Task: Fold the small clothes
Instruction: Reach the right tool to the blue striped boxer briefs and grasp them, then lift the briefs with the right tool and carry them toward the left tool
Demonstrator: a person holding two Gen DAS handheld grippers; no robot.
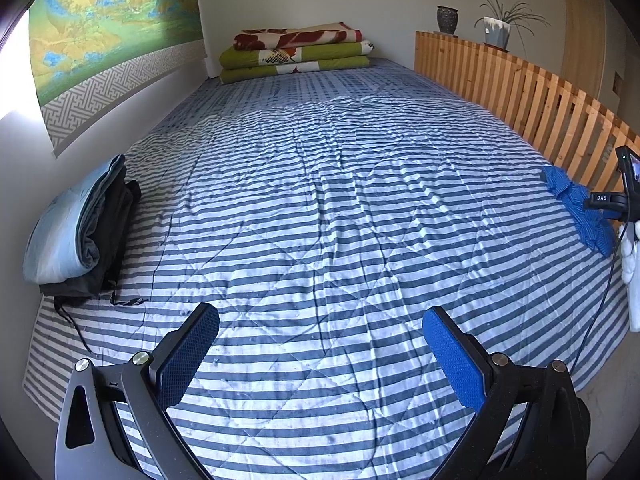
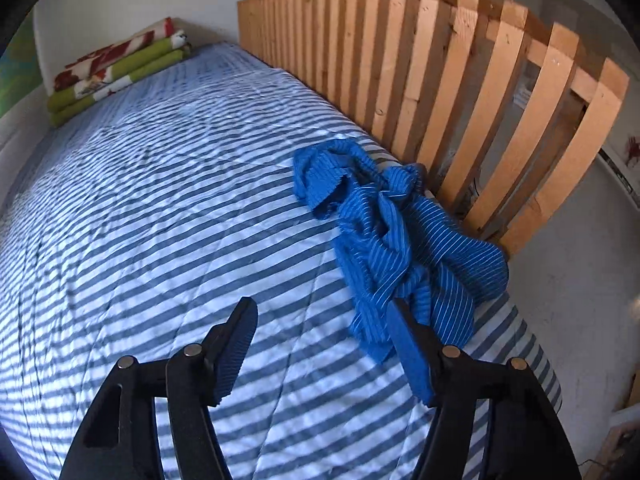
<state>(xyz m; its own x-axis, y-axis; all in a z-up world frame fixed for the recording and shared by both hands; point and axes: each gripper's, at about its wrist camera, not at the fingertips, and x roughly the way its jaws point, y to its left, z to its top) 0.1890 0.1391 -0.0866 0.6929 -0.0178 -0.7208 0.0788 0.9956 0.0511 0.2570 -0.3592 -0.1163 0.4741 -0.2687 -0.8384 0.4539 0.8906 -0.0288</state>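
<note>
While blue garment hugs bed edge by slat rail, ctr quilt bare.

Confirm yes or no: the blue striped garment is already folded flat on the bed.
No: the blue striped garment lies crumpled in a twisted heap beside the wooden slat rail.

Bed layout seen from both wrist cameras

In the left wrist view, the quilt filled the frame's middle; folded clothes lay on it at the left edge, stacked blankets at the upper centre against the wall, and the crumpled garment at the right edge beside the slatted rail. A vase and potted plant stood behind the rail, a wall hanging upper left.
</note>
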